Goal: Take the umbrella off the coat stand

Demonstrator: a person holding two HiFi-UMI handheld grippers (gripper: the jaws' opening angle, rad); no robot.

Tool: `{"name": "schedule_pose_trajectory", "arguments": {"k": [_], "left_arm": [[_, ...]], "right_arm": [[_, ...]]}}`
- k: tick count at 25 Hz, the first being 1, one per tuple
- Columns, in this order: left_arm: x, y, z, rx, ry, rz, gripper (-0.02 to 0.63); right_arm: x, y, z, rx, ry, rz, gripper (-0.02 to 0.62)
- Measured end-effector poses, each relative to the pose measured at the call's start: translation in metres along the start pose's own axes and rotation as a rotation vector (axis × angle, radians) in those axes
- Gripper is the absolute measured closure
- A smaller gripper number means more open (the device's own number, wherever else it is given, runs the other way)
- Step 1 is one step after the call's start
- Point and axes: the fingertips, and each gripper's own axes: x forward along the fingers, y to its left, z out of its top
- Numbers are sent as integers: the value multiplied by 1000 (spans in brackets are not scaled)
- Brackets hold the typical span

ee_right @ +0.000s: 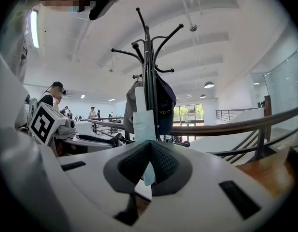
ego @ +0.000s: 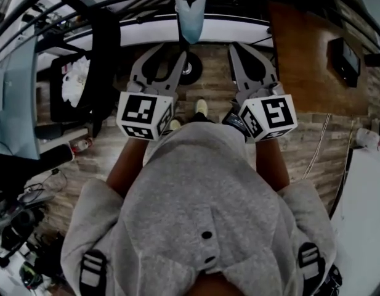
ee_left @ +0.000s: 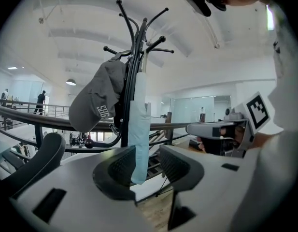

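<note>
Left gripper view: umbrella (ee_left: pixel 139 129) hangs vertical on coat stand (ee_left: pixel 133 47).

a pale wood-plank floor (ego: pixel 313 147) covers the ground; a darker brown wooden panel (ego: pixel 300 60) lies beside it at the upper right of the head view; a white table (ego: pixel 368 214) fills the right edge, and cables (ego: pixel 29 193) clutter the left edge; overhead is a white ceiling (ee_left: pixel 91 37) crossed by beams, with a round lamp (ee_left: pixel 71 82) hanging from it; a curved dark handrail (ee_right: pixel 235 126) sweeps across the room; beyond it stand a glass wall (ee_left: pixel 197 108) and bright windows (ee_right: pixel 190 112); a strip light (ee_right: pixel 34 28) glows high on the left
</note>
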Motion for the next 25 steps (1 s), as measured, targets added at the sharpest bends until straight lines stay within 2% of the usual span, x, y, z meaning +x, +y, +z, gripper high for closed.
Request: {"name": "schedule_pose_trajectory", "arguments": {"k": [2,4,5,10,15,25], "left_arm": [[11,-1,0,10,5,-10,424],[25,-1,0,20,12,-21,326],[31,-2,0,25,17,-25,306],[59,0,-1,49,44,-8,293],[78,13,4,16,23,29,291],[115,24,11,37,9,65,291]], "right_arm": [[6,-6,0,-5,-1,12,586],[12,-13,0,-4,-3,24,586],[15,-17,0,-3,-5,30,586],[26,-34,3,0,-16,61,586],[36,-51,5,17,-29,85,586],[55,-76,2,18,-17,109,586]]}}
